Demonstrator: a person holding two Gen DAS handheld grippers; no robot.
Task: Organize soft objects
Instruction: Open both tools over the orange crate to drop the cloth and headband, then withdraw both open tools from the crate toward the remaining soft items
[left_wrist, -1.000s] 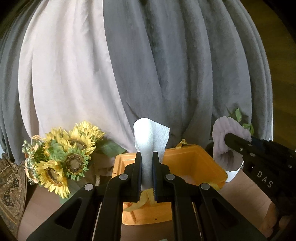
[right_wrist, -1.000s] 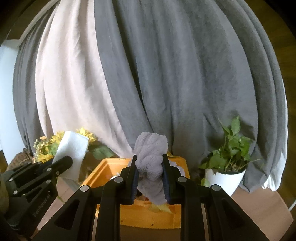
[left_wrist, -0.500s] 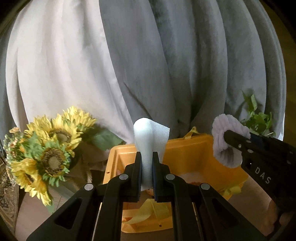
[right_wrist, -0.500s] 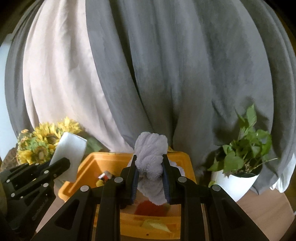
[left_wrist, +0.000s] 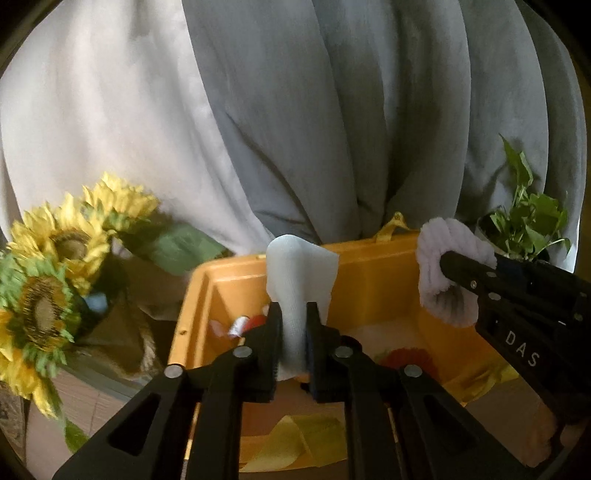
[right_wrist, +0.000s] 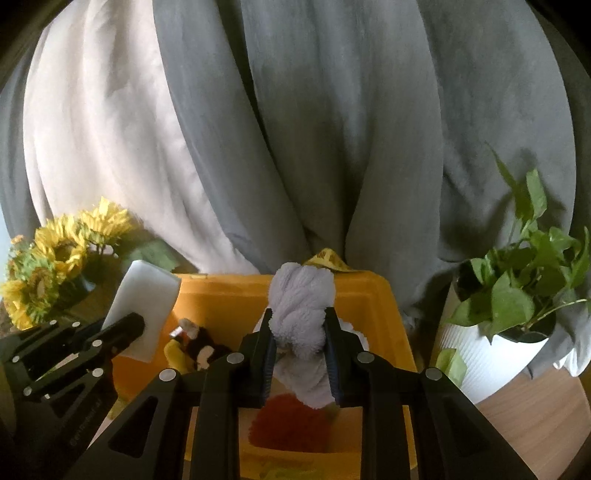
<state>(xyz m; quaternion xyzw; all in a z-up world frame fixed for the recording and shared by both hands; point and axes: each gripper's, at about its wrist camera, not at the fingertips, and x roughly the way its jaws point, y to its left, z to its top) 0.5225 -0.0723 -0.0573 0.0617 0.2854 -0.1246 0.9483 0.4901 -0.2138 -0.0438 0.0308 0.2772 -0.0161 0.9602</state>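
My left gripper (left_wrist: 293, 314) is shut on a folded white cloth (left_wrist: 299, 273) and holds it over the near left part of the orange bin (left_wrist: 365, 266). My right gripper (right_wrist: 298, 325) is shut on a fluffy grey knotted towel (right_wrist: 301, 295) above the orange bin (right_wrist: 373, 295). The towel also shows in the left wrist view (left_wrist: 443, 280), and the white cloth in the right wrist view (right_wrist: 142, 295). Inside the bin lie a red fuzzy item (right_wrist: 291, 417), a dark plush toy (right_wrist: 201, 347) and yellow pieces.
Sunflowers (left_wrist: 51, 273) stand left of the bin. A green plant in a white ribbed pot (right_wrist: 506, 332) stands to its right on the wooden table (right_wrist: 535, 413). Grey and pale curtains (right_wrist: 295, 129) hang close behind.
Both grippers have moved forward and lower over the bin with their cloths still held. The bin's inside now shows more.
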